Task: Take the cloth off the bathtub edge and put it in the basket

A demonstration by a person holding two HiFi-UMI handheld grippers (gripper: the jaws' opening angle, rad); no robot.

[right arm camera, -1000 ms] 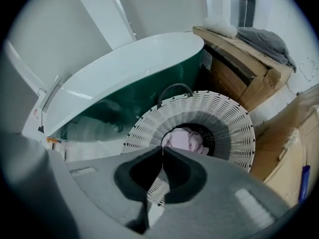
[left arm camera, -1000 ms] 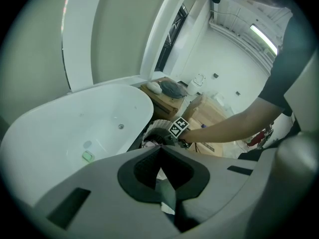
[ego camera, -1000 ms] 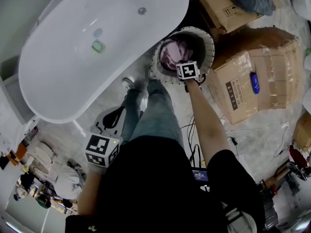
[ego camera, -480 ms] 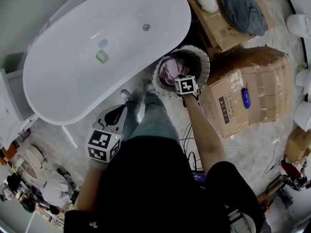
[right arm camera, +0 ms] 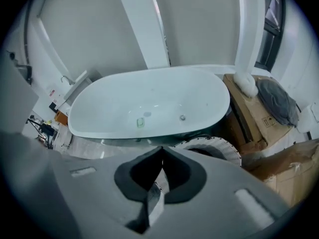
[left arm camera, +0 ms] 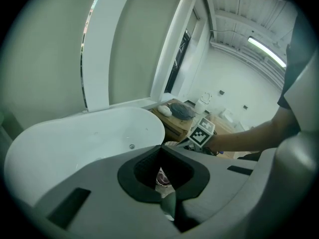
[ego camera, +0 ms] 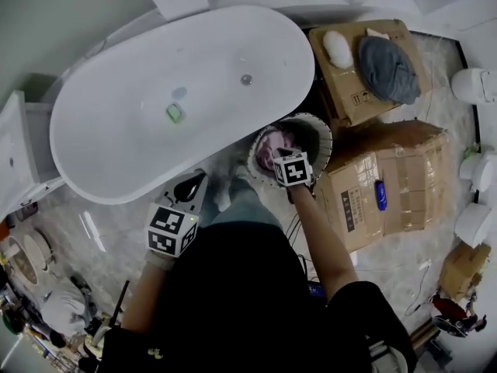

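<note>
- The cloth (ego camera: 271, 149) lies inside the basket (ego camera: 325, 133), bunched against its left wall, none of it draped over the rim.
- Your right gripper (ego camera: 293, 170) hangs over the basket's near rim, just beside the cloth but not touching it. Its jaws are pressed together with nothing between them; in the right gripper view they meet in one seam above the basket rim (right arm camera: 220, 147).
- Your left gripper (ego camera: 192, 185) is by your left leg, near the tub (ego camera: 116, 119) and well apart from the cloth. Its jaws are also together and empty; in the left gripper view a sliver of the cloth shows below them.
- The cloth is soft, pink and crumpled into folds.
- The basket is round and deep, with a white perforated rim and a dark inside.
- The tub is a smooth, glossy white oval with a metal drain (ego camera: 246, 79) and a small green thing (ego camera: 175, 113) on its bottom.
- Creased, taped cardboard boxes (ego camera: 392, 181) stand touching the basket's right side; a grey bundle (ego camera: 388, 68) lies on the farther one.
- The floor (ego camera: 85, 235) is pale and marbled.
</note>
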